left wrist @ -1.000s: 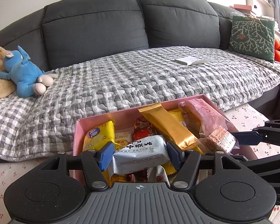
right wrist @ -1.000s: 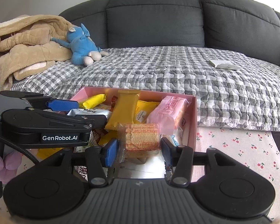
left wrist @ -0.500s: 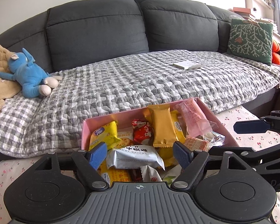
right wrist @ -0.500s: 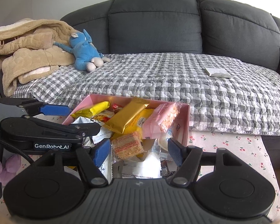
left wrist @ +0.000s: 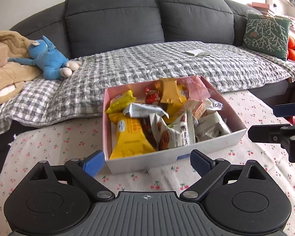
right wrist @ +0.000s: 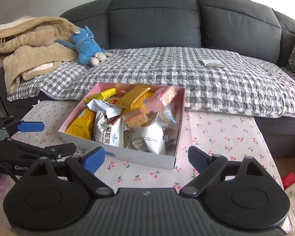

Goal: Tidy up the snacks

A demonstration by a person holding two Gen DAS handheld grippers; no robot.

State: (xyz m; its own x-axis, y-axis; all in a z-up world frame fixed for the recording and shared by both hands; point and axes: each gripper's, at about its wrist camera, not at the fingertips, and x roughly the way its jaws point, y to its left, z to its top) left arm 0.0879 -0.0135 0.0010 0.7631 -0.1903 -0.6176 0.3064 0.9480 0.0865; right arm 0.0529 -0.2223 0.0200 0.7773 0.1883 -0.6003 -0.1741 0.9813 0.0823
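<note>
A pink-lined cardboard box (left wrist: 173, 158) full of several wrapped snacks stands on the cherry-print tablecloth; it also shows in the right wrist view (right wrist: 127, 154). Inside lie a silver packet (left wrist: 145, 109), a gold bar (left wrist: 171, 93), a yellow bag (left wrist: 130, 139) and a wafer pack (right wrist: 135, 117). My left gripper (left wrist: 147, 161) is open and empty, just in front of the box's near wall. My right gripper (right wrist: 146, 158) is open and empty, near the box's front right corner.
A grey sofa with a checked quilt (left wrist: 167, 64) runs behind the table. On it lie a blue plush toy (left wrist: 51, 62), a beige blanket (right wrist: 29, 47), a white packet (right wrist: 213, 63) and a green cushion (left wrist: 265, 34). The cherry-print cloth (right wrist: 226, 133) surrounds the box.
Both grippers opened and let go of their snacks, the silver packet and the wafer pack, which now lie in the box. Both grippers have pulled back and up from the box.
</note>
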